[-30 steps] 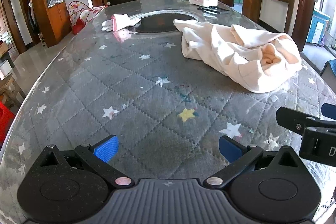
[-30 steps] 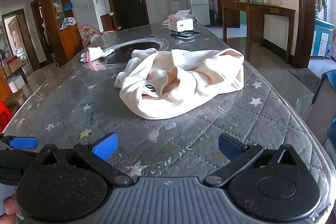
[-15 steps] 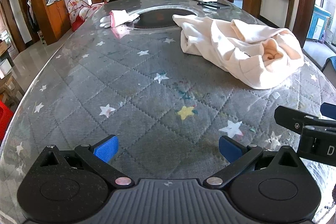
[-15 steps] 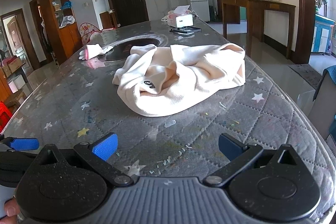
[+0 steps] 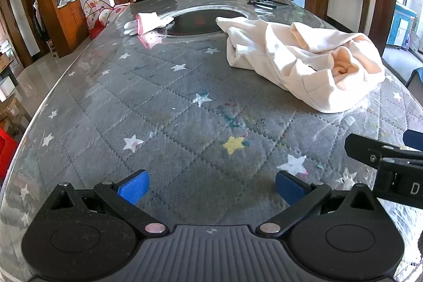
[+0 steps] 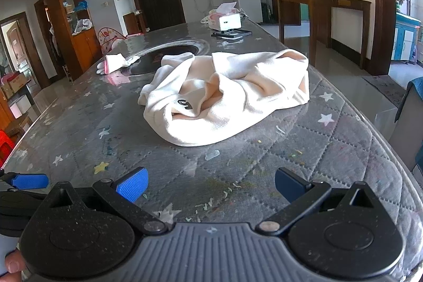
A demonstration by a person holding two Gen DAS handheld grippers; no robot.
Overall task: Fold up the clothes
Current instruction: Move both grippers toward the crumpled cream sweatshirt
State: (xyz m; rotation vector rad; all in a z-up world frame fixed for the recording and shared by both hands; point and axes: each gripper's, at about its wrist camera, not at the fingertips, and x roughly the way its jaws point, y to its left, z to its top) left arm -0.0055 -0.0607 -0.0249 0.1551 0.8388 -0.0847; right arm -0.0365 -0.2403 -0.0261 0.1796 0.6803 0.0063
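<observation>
1. Firstly, from the left wrist view, the left gripper [image 5: 211, 185] sits low over the near end of the table [image 5: 164, 107], level and pointing along its length. Its blue-padded fingers [image 5: 133, 186] are spread wide with nothing between them, above the grey quilted cover with stars.
2. Ahead and to the right, well apart from those fingers, the cream garment [image 5: 304, 62] lies crumpled in a heap on the cover. Its far end reaches the dark round inset [image 5: 201, 21], and a pink-and-white glove [image 5: 145, 23] rests beside that inset on the left.
3. Part of the right gripper [image 5: 383, 155] shows at the right edge, just beside the left one.
4. Next, from the right wrist view, the right gripper [image 6: 210, 184] is also held low and level, jaws wide and empty, aimed towards the garment [image 6: 227, 94], which lies straight ahead and untouched.
5. A fingertip [image 6: 12, 264] shows at the bottom left corner.
</observation>
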